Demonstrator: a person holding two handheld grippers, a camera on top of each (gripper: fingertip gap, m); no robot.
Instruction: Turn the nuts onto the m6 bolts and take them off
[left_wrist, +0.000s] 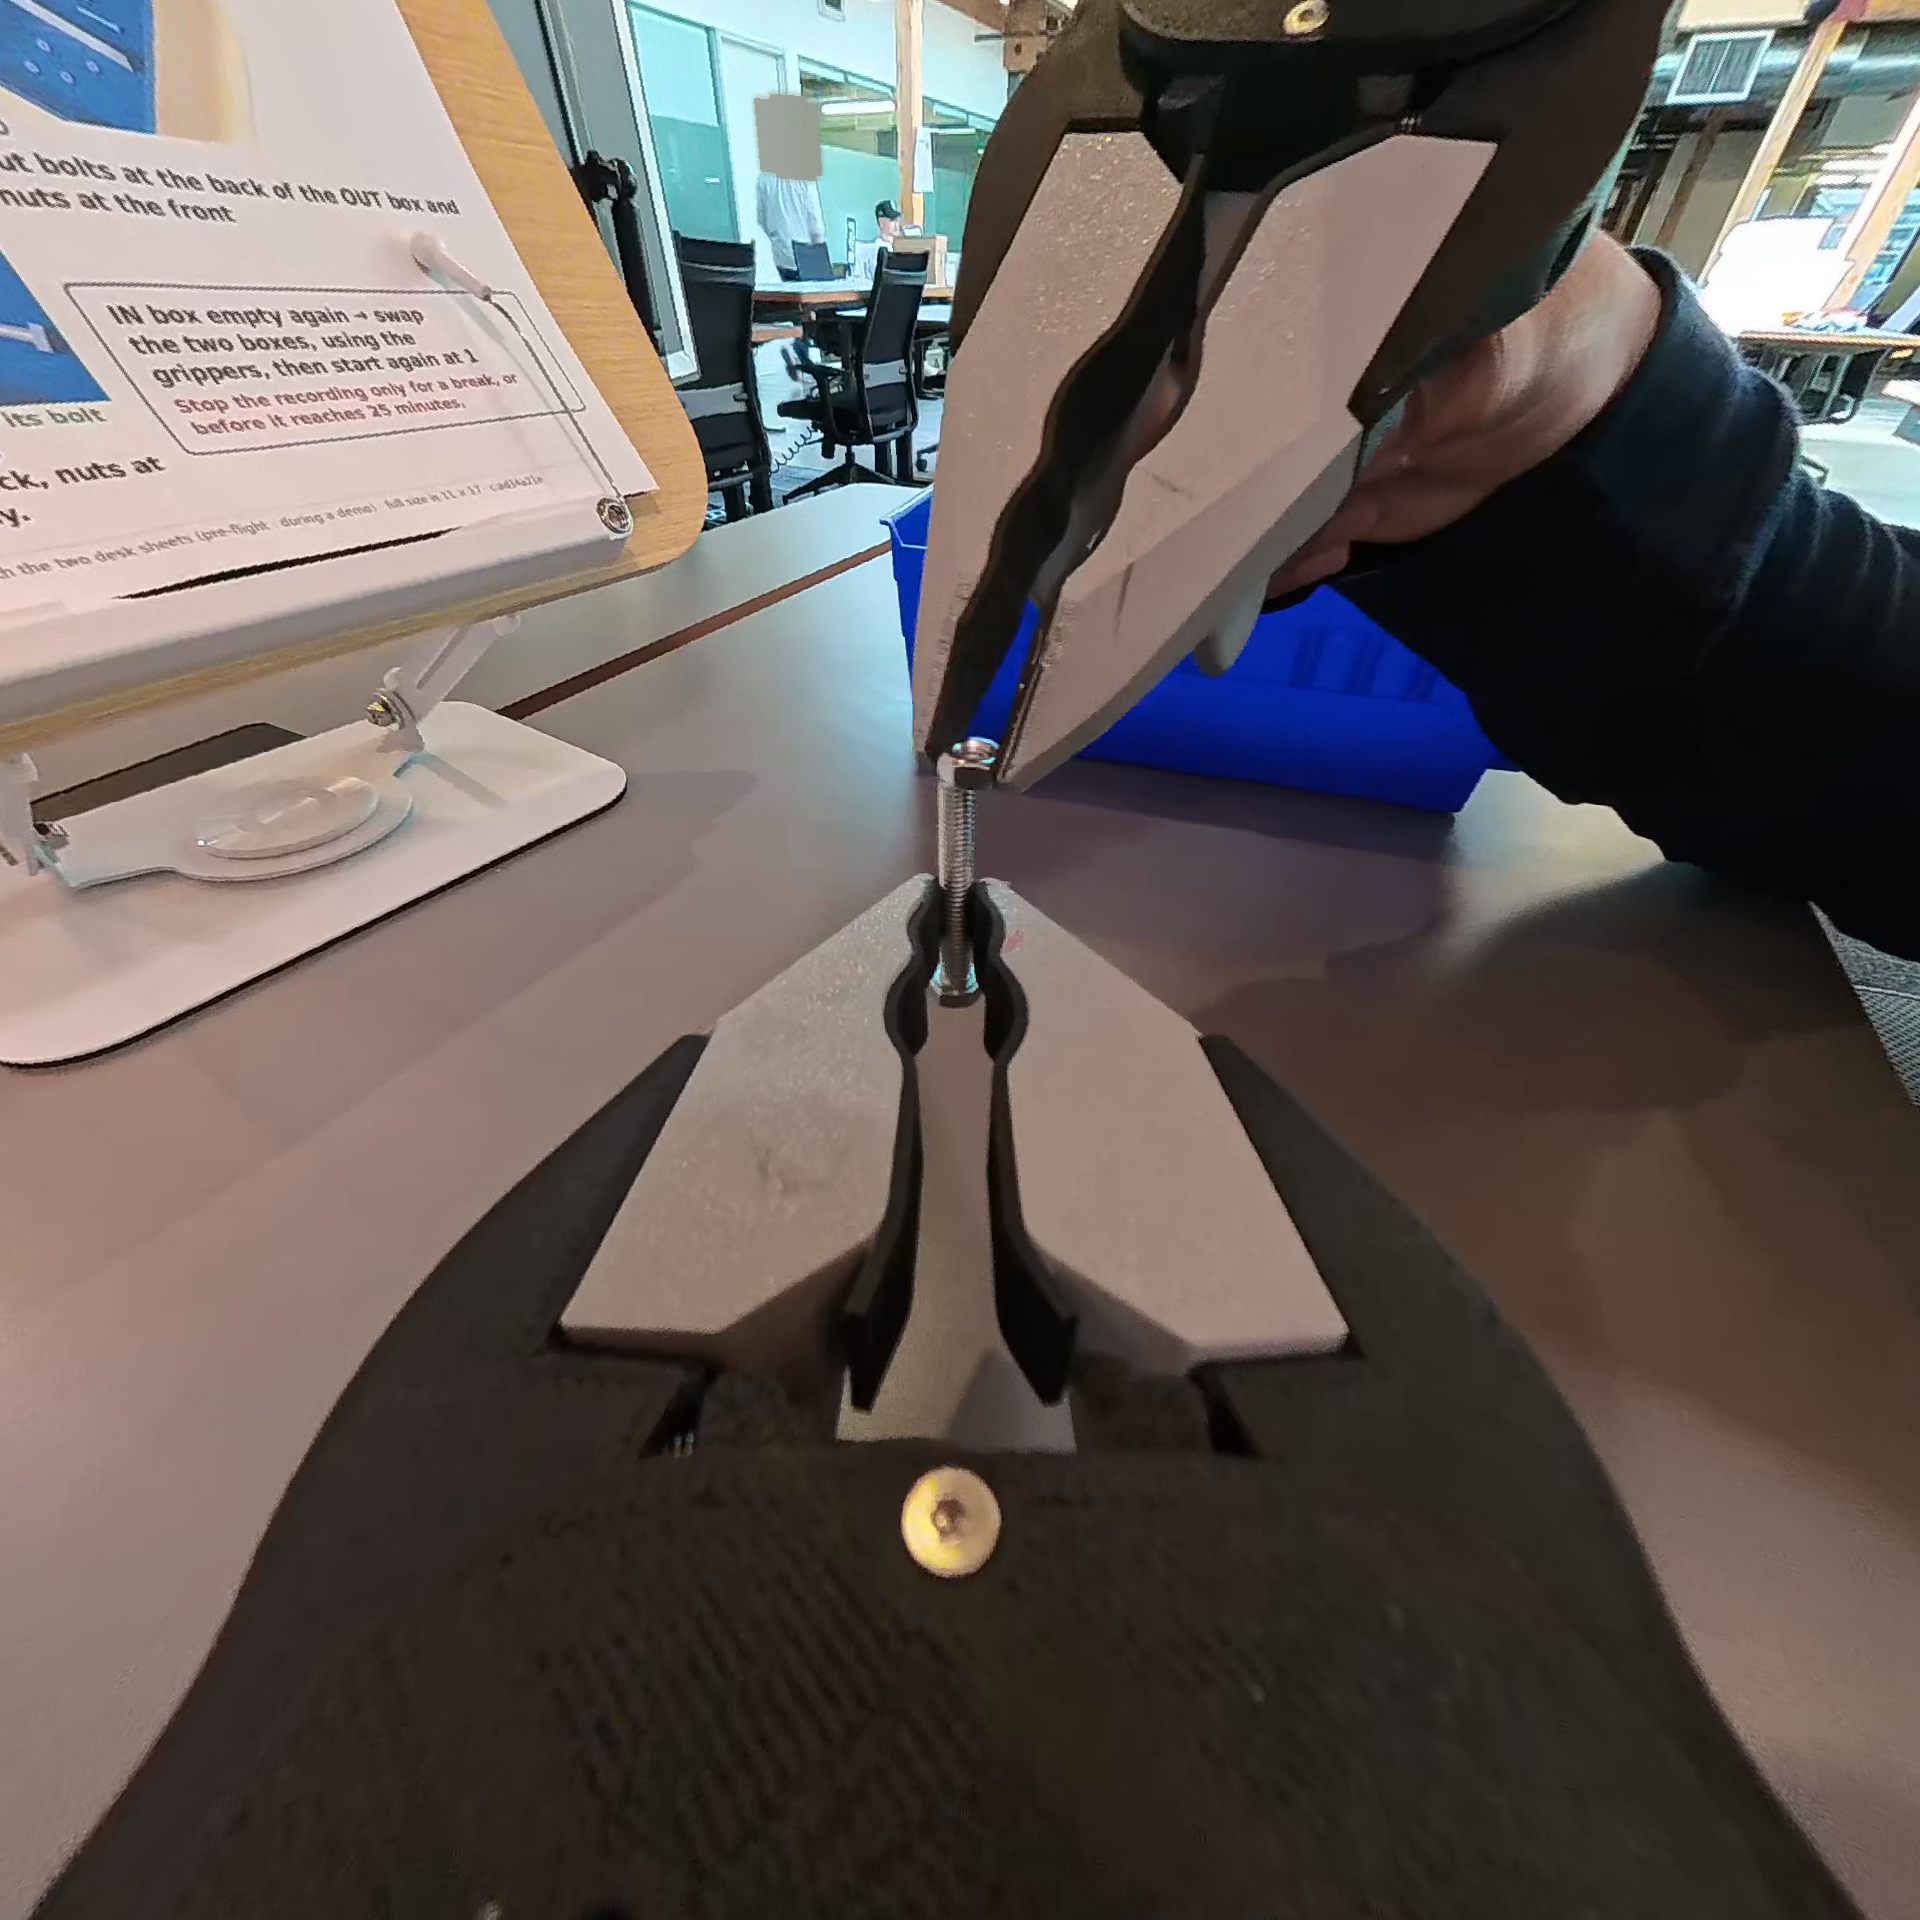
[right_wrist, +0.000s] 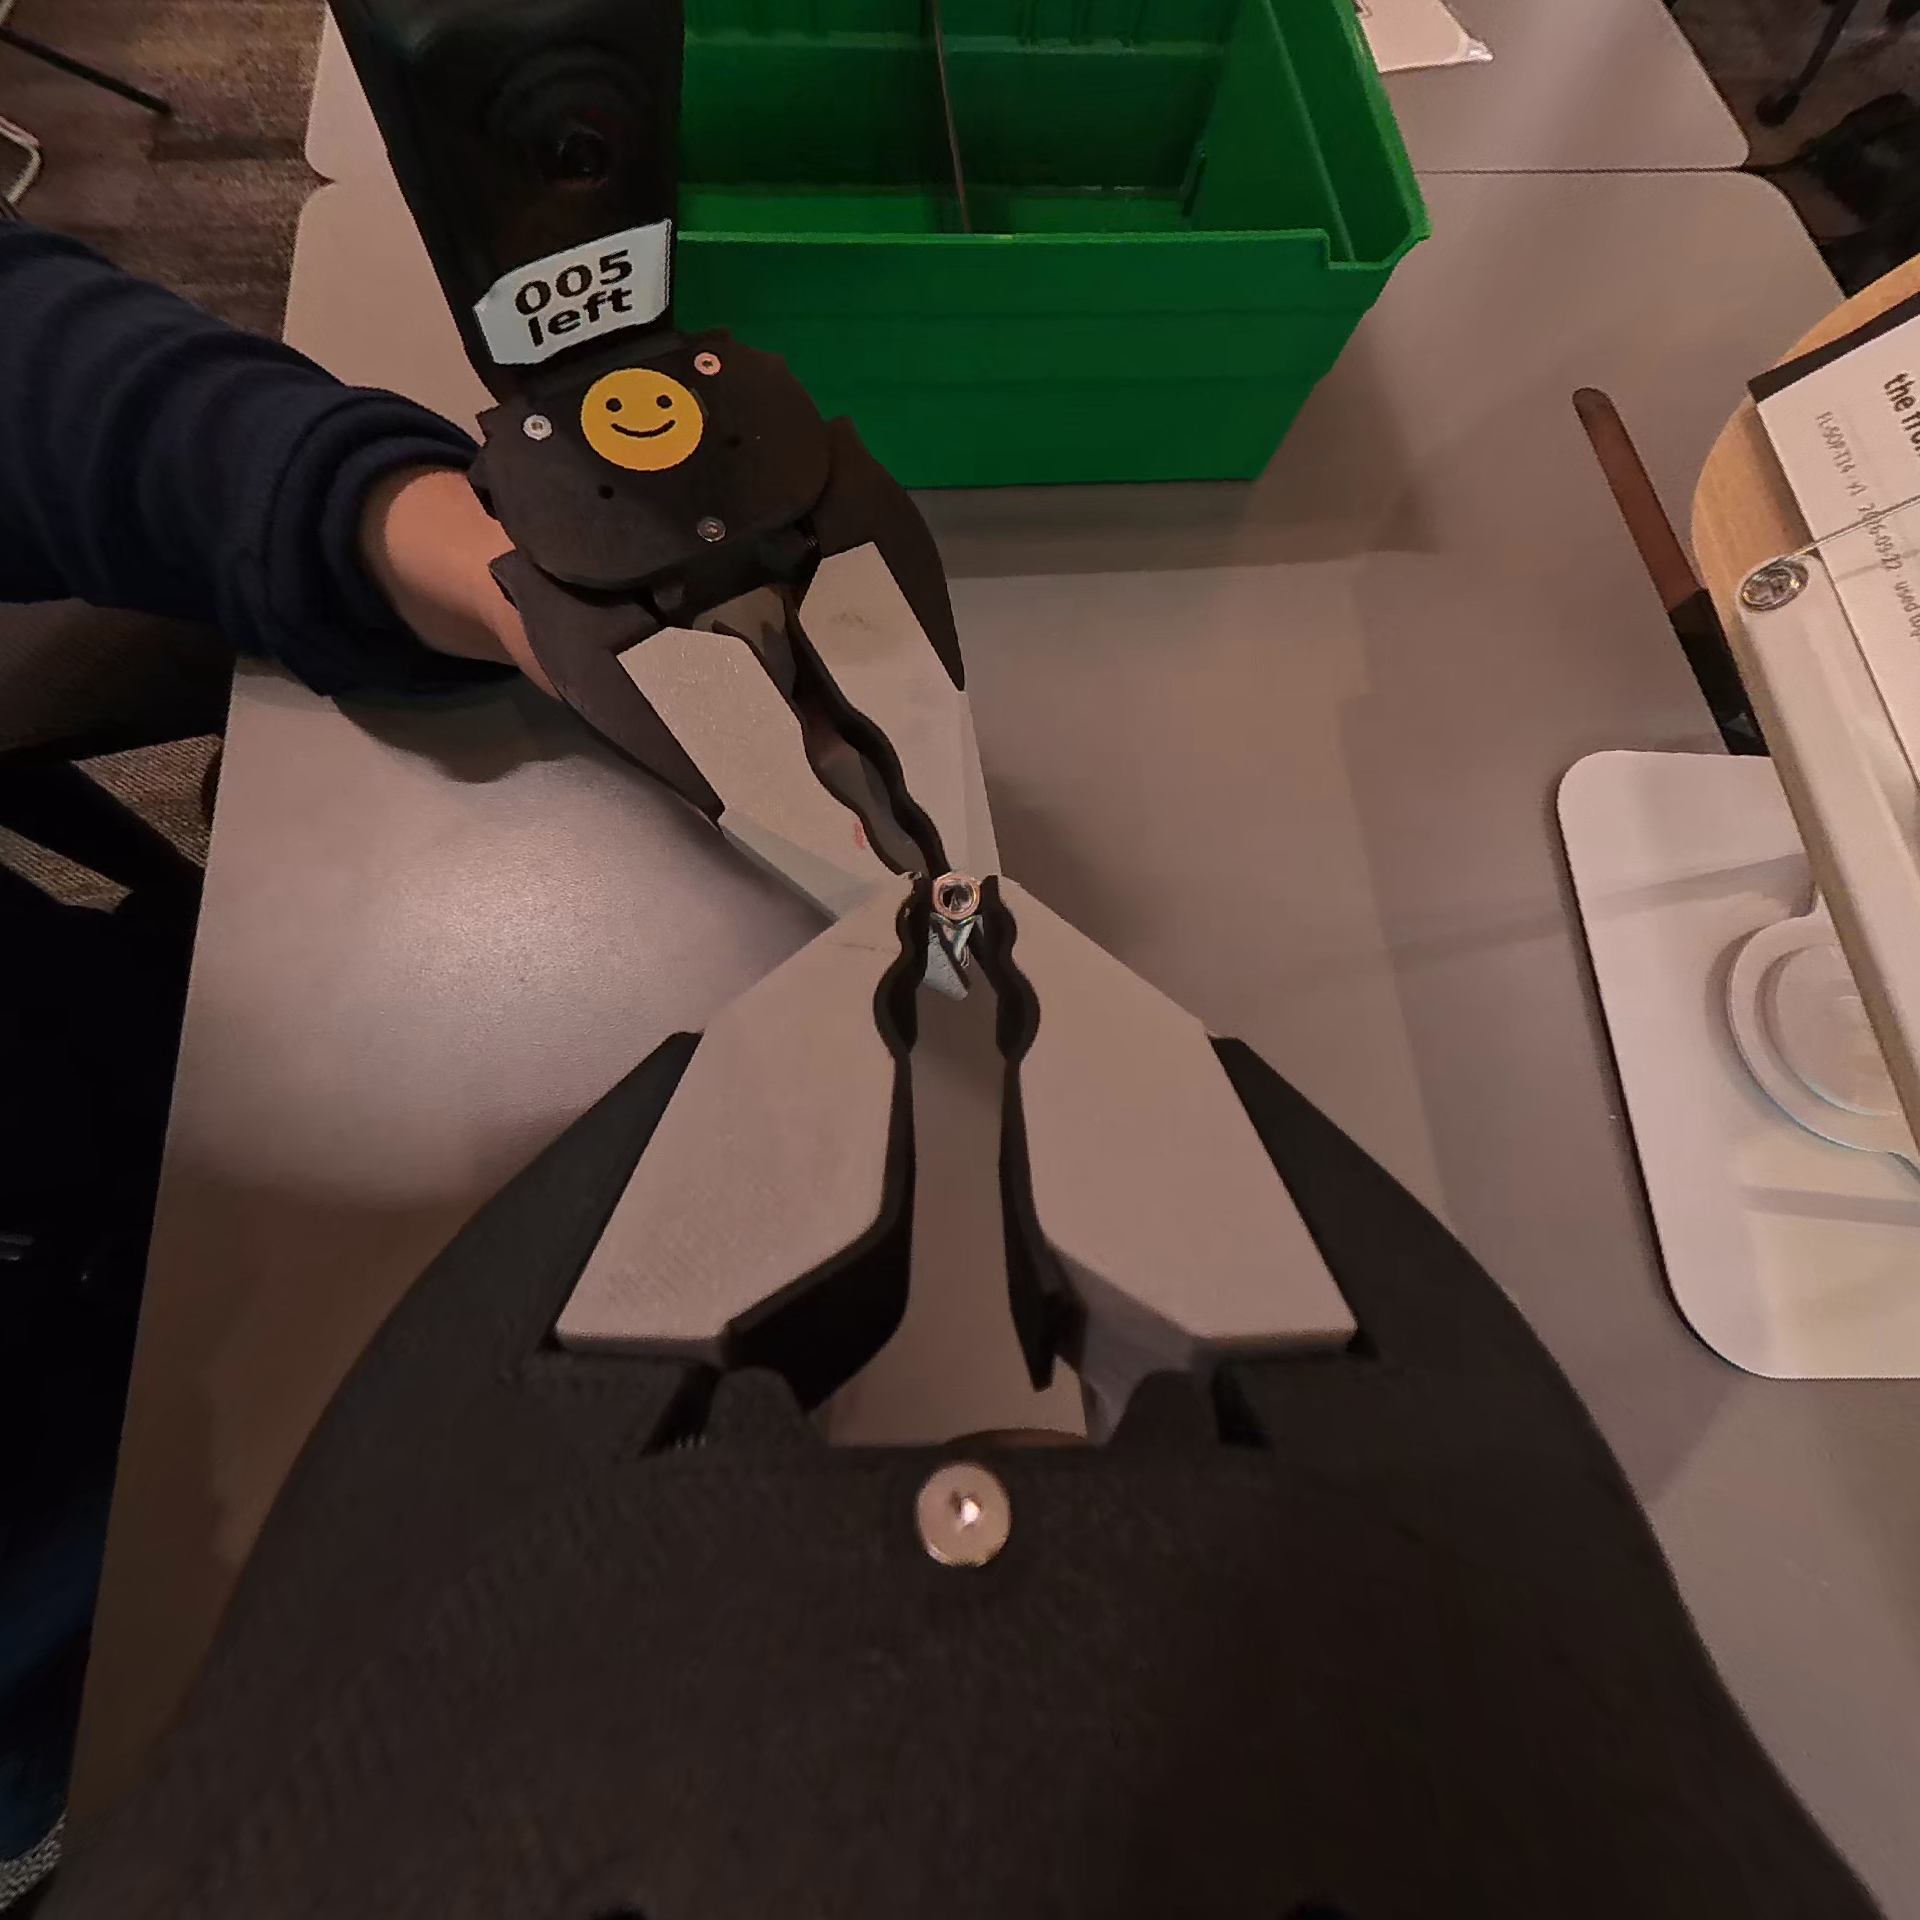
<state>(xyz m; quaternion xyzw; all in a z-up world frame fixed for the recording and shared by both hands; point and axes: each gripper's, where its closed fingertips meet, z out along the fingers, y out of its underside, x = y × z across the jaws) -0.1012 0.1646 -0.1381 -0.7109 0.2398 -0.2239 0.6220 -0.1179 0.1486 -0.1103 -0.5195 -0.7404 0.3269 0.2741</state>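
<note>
A silver M6 bolt (left_wrist: 953, 831) stands upright above the grey table (left_wrist: 520, 1091). My left gripper (left_wrist: 954, 896) is shut on its lower shaft, just above the head. A silver nut (left_wrist: 964, 767) sits at the top end of the thread. My right gripper (left_wrist: 966, 753) comes down from above and is shut on that nut. In the right wrist view the nut (right_wrist: 956, 894) shows end-on between my right gripper's (right_wrist: 954, 902) tips, with the bolt (right_wrist: 954, 951) below it. The left gripper (right_wrist: 925, 871) reaches in from the upper left.
A blue bin (left_wrist: 1299, 717) stands behind the right gripper. A green bin with dividers (right_wrist: 1039, 343) stands at the far side of the table. A tilted instruction board (left_wrist: 312, 312) on a white base (left_wrist: 312, 831) stands at the left. Office chairs and people are far behind. My left and right fingertips are right by each other.
</note>
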